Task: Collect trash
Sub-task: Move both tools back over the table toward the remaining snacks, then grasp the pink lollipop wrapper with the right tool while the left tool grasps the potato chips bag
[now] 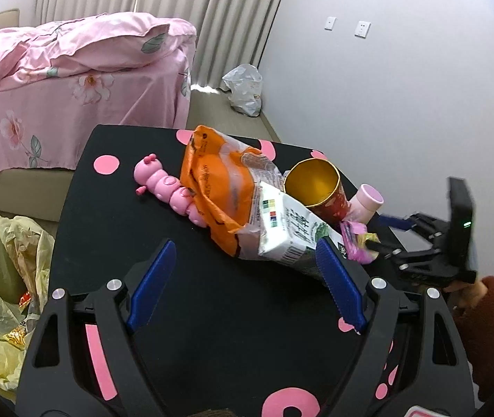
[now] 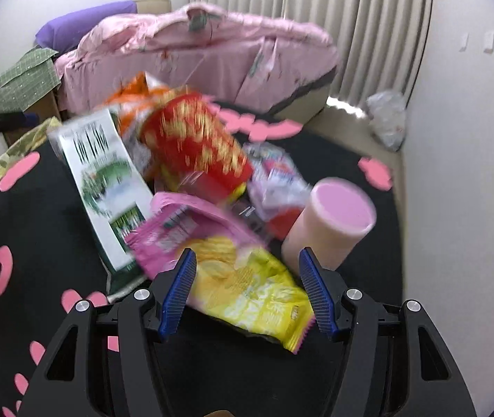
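A pile of trash lies on a black table with pink spots: an orange snack bag, a white-green carton, a red-gold paper cup and a pink-yellow wrapper. My left gripper is open above the table, in front of the carton. My right gripper is open, with its fingers on either side of the pink-yellow wrapper; the view is blurred. In the left wrist view the right gripper reaches the wrapper from the right.
A pink caterpillar toy lies by the orange bag. A pink cylinder stands by the wrapper. A yellow bag with trash sits left of the table. A pink bed stands behind, and a white bag lies by the wall.
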{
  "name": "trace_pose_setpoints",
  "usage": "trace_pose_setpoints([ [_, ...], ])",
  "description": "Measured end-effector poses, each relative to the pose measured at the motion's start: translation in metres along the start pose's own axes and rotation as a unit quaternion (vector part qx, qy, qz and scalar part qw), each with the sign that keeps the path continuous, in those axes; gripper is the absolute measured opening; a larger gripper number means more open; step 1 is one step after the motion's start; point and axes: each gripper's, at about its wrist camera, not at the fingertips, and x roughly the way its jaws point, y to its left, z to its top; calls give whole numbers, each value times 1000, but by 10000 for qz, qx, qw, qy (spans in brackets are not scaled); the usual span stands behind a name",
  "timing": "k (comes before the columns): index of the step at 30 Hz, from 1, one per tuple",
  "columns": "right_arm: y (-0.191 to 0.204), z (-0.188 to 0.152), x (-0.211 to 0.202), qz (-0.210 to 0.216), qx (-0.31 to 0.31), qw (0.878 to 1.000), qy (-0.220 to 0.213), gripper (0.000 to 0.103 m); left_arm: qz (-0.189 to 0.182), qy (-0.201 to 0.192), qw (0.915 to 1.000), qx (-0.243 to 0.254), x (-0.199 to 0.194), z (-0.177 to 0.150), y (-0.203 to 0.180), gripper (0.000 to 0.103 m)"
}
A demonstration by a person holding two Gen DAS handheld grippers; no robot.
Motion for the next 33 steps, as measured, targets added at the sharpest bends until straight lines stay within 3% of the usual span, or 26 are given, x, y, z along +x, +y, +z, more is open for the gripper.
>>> trace_pose_setpoints([
  [3,4,-5,7,208,203,9995,86,56,1,-14,9999,106,0,3,-3,79],
  [5,9,-9,1,674,377,9970,61,56,4,-8,9999,154,1,4,-5,79],
  [12,40,-28,-28,1079,51,9940,182,56,-116,38,9995,281,2,-1,-16,79],
  [15,32,-29,-54,914,282,9953,-151,56,-129,3,9989,457,-4,-5,-24,79],
  [17,19,-22,-66,517,712,9953,-398,56,-145,-44,9986,508,-6,-5,-29,79],
  [21,1,-4,-55,35,1475,9872,-607,56,-105,-123,9992,359,-4,-6,-33,79],
  [25,6,10,-2,-203,1702,9852,-32,38,-140,-134,9995,236,-5,-12,-39,79],
  [28,3,4,17,-50,1813,9831,266,21,-229,62,9983,540,-1,-17,-52,79],
  [30,3,-4,7,218,1810,9830,203,10,-273,191,9957,859,4,-21,-66,79],
  [33,0,-19,-24,127,1670,9859,-46,10,-511,279,9911,1196,11,-27,-87,79],
])
